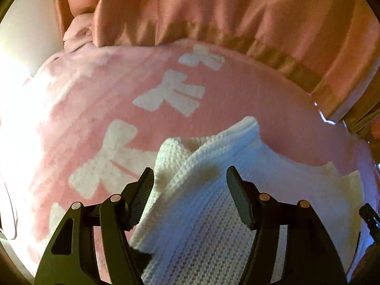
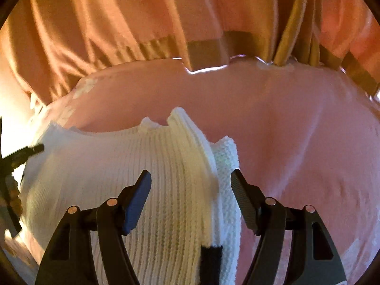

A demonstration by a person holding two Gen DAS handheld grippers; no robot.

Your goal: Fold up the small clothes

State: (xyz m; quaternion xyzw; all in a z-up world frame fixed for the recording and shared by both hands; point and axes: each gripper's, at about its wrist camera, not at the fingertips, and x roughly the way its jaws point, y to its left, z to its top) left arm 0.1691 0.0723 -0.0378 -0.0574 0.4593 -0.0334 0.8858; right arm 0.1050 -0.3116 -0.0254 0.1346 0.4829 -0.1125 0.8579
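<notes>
A small white knitted garment (image 1: 213, 190) lies on a pink blanket (image 1: 95, 95) with white bow prints. My left gripper (image 1: 190, 178) is open, its jaws wide apart above the garment's left edge, where a fold of knit sticks up. In the right wrist view the same white garment (image 2: 118, 166) spreads left and centre, with a ribbed folded edge and a waffle-knit piece (image 2: 225, 166) beside it. My right gripper (image 2: 191, 180) is open over that ribbed edge. A black strip (image 2: 211, 261) shows low between the jaws. Neither gripper holds cloth.
Orange-pink curtains (image 1: 237, 11) with a brown band hang just behind the blanket's far edge (image 2: 213, 35). A pink pillow (image 1: 78, 33) sits at the far left. The other gripper's black tip shows at the right edge (image 1: 370, 218) and left edge (image 2: 26, 153).
</notes>
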